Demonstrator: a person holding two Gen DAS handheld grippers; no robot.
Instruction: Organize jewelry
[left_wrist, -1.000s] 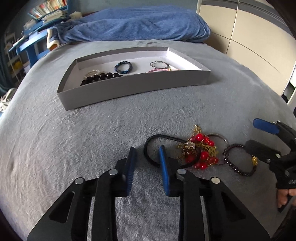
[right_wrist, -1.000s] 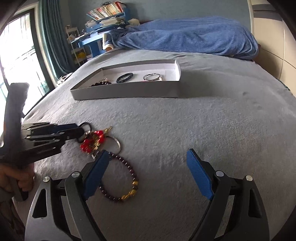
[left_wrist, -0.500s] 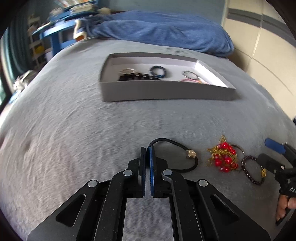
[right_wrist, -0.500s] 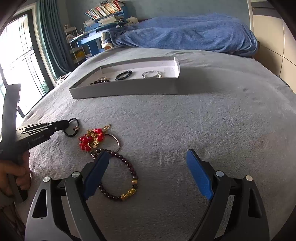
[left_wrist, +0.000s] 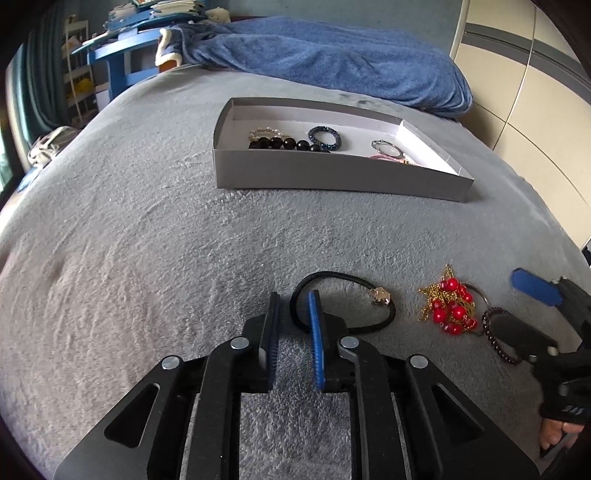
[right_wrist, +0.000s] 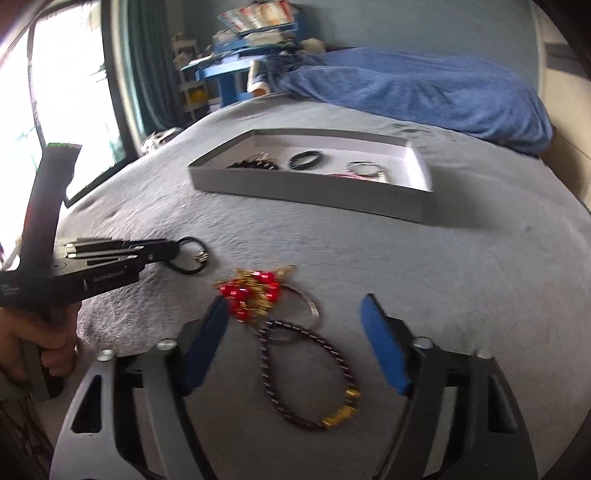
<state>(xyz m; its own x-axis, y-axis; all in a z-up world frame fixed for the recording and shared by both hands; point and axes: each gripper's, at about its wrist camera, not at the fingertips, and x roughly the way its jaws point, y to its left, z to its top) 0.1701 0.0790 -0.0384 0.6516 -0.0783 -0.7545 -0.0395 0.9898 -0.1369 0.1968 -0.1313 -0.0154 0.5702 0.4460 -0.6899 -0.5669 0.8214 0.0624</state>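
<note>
A black cord bracelet (left_wrist: 347, 295) with a small gold charm lies on the grey blanket; it also shows in the right wrist view (right_wrist: 190, 258). My left gripper (left_wrist: 294, 301) is open, its jaws either side of the cord's left end. A red-bead and gold-chain piece (left_wrist: 448, 304) (right_wrist: 255, 291) lies to the right of the cord. A dark bead bracelet (right_wrist: 310, 373) with gold beads lies between the jaws of my right gripper (right_wrist: 295, 306), which is wide open. A grey tray (left_wrist: 332, 177) (right_wrist: 306, 184) further back holds several bracelets.
A blue blanket (left_wrist: 332, 59) is heaped behind the tray. Blue shelves (left_wrist: 122, 55) stand at the far left, and a window (right_wrist: 55, 122) is on the left. A silver ring (right_wrist: 306, 306) lies beside the red beads.
My left gripper was shut on the black cord after dragging it left off the red-bead piece; now it has opened. My right gripper has moved forward over the dark bead bracelet.
</note>
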